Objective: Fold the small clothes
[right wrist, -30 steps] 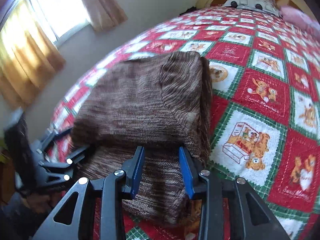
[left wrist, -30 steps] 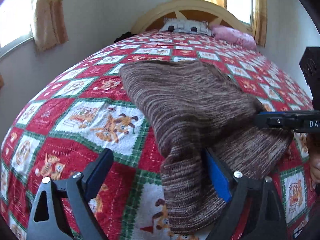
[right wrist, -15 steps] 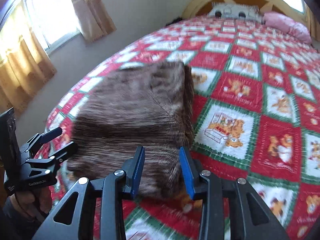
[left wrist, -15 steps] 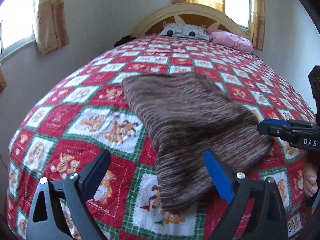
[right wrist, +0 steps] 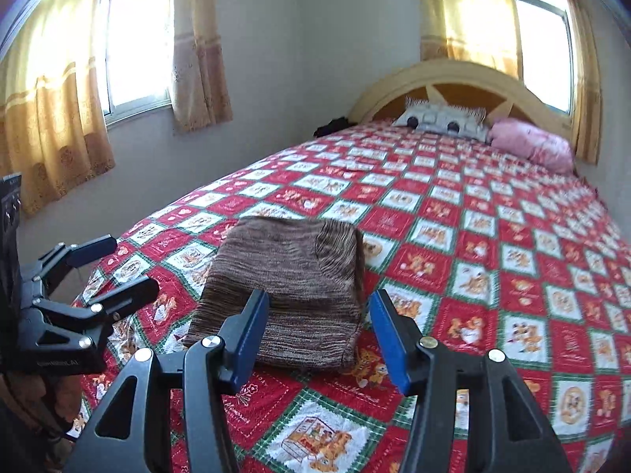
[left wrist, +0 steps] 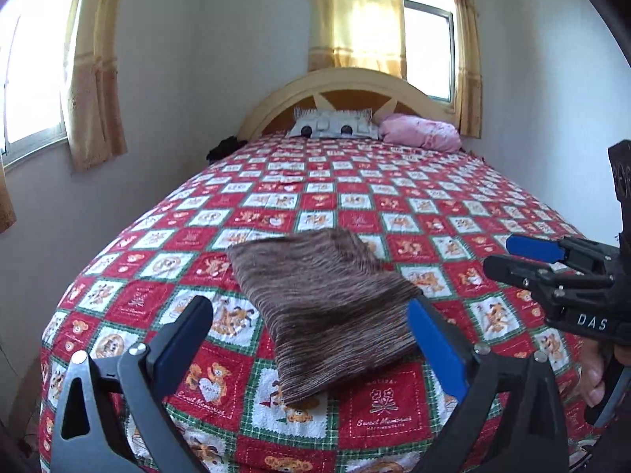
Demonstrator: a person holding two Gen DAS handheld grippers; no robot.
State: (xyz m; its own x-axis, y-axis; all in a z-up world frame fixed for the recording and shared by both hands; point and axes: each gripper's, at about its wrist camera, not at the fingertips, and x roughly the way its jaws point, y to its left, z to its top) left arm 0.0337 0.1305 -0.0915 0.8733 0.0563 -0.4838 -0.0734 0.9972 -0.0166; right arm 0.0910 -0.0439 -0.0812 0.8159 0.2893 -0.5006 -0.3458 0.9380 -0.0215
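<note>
A brown striped knit garment [left wrist: 323, 303] lies folded in a flat rectangle on the quilt near the foot of the bed, also in the right wrist view [right wrist: 292, 276]. My left gripper [left wrist: 311, 339] hovers above and short of it, jaws wide and still opening, with nothing between the blue pads. My right gripper [right wrist: 319, 315] hangs back from the garment's near edge, its jaws opening and empty. Each gripper shows in the other's view: the right gripper [left wrist: 501, 254] at the right edge, the left gripper [right wrist: 130, 264] at the left edge, both apart from the cloth.
The bed carries a red, green and white patchwork quilt [left wrist: 394, 205]. A grey pillow [left wrist: 333, 128] and a pink pillow [left wrist: 418, 132] rest against the wooden headboard [left wrist: 343, 82]. A wall with curtained windows [right wrist: 130, 47] runs close along the left side. A hand [left wrist: 595, 378] holds the right gripper.
Both grippers have drawn back and risen away from the garment, which now lies folded on its own. The right jaws have spread wider; the left jaws are slightly wider.
</note>
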